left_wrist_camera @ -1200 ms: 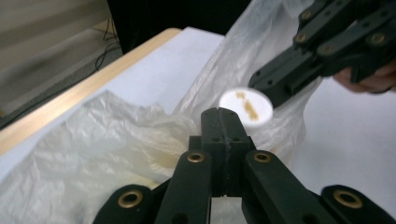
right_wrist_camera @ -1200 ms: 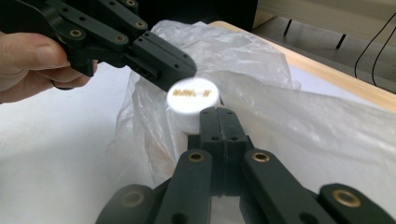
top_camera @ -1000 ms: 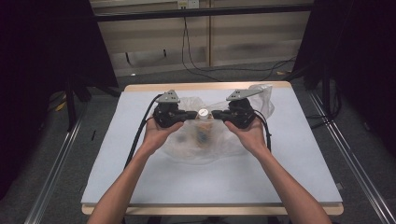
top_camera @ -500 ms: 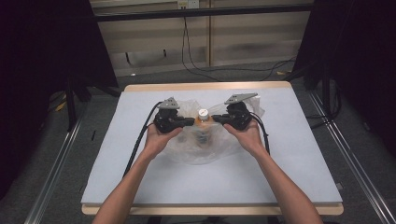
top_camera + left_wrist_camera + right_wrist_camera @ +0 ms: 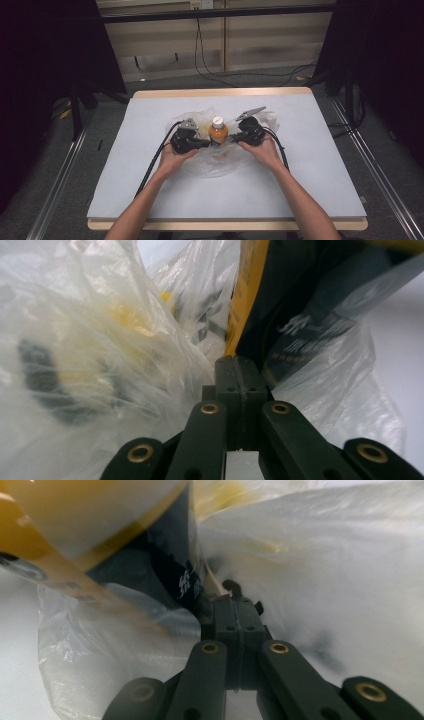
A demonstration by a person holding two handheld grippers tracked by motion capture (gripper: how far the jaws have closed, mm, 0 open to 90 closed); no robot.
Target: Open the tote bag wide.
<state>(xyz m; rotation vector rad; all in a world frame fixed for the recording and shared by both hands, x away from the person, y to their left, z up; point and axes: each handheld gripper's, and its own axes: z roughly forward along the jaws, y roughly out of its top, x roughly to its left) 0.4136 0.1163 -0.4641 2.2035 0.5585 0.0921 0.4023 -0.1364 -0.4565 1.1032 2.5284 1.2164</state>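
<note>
Both grippers pinched shut on thin plastic bag (image 5: 220,165), bottle (image 5: 218,131) upright inside.

Left gripper (image 5: 239,371), right gripper (image 5: 239,611) clamped on film alone: risk of tearing, slipping, toppling bottle.

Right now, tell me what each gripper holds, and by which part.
Both grip the clear plastic bag around the orange bottle: left gripper and right gripper each pinch bag film beside the bottle, on opposite sides.

Table (image 5: 150,165) was evenly lit from above w/ dark surroundings left & right; close-up plastic bag (image 5: 100,340) blurred, glary.
</note>
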